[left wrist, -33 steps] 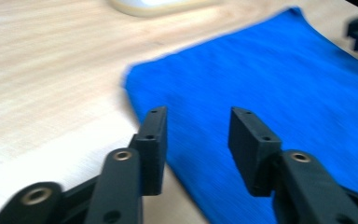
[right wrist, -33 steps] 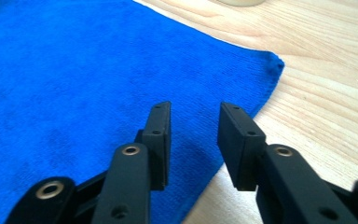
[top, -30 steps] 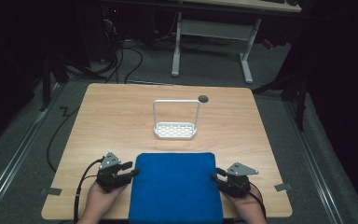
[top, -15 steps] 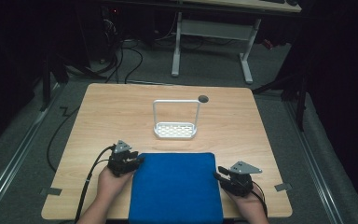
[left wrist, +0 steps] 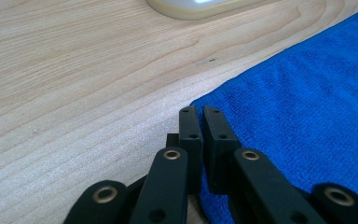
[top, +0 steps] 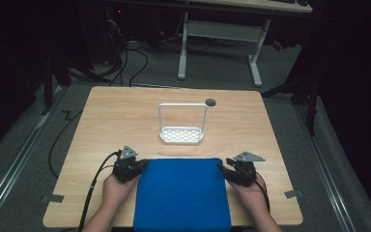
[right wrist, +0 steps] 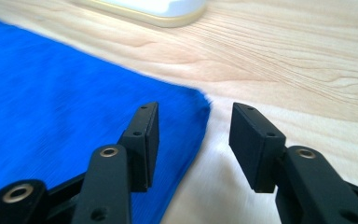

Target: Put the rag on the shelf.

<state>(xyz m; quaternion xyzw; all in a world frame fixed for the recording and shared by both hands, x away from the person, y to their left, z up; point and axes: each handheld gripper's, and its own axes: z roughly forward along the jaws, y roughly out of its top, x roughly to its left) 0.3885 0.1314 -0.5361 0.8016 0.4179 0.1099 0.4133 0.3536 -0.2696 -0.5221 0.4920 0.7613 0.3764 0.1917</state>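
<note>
A blue cloth (top: 181,195) lies flat on the wooden table (top: 111,116) at the near edge. My left gripper (top: 144,164) is at the cloth's far left corner. In the left gripper view its jaws (left wrist: 200,114) stand almost together over the cloth's edge (left wrist: 307,107), pinching the corner. My right gripper (top: 223,170) is at the far right corner. In the right gripper view it (right wrist: 193,116) is open, with the corner of the cloth (right wrist: 51,93) between its jaws, one jaw over the cloth and the other over bare wood.
A white rack (top: 182,135) with a perforated base and a tall wire frame stands mid-table just beyond the cloth; its base edge (left wrist: 191,7) (right wrist: 154,7) shows in both gripper views. A dark round hole (top: 210,102) is near the far edge.
My left gripper moved forward along the cloth's left side to its far left corner. The right gripper shifted slightly forward to the far right corner.
</note>
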